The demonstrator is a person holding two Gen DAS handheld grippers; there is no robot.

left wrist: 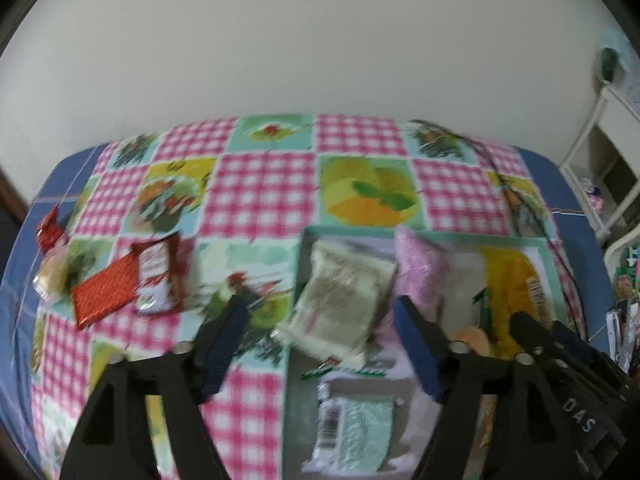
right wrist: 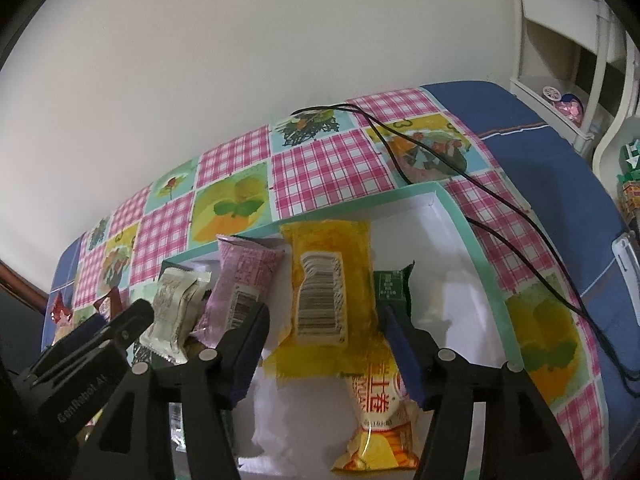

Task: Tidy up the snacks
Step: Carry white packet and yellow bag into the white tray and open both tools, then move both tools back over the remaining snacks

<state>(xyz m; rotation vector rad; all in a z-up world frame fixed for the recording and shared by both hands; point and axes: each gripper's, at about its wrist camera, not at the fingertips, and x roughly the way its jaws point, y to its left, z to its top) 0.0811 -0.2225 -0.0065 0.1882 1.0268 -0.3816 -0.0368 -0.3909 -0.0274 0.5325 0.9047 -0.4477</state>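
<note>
A white box with a mint-green rim lies on the checked tablecloth and holds several snack packets. My left gripper is open above the box's left part, with a beige packet lying loose between its fingers. My right gripper is open too, straddling a yellow packet without pressing it. A pink packet leans between the two. Outside the box to the left lie a red packet and a red-and-white packet.
A mint packet, a small dark green packet and an orange-yellow packet also lie in the box. A black cable crosses the cloth right of the box. A white shelf stands at far right. The wall is behind the table.
</note>
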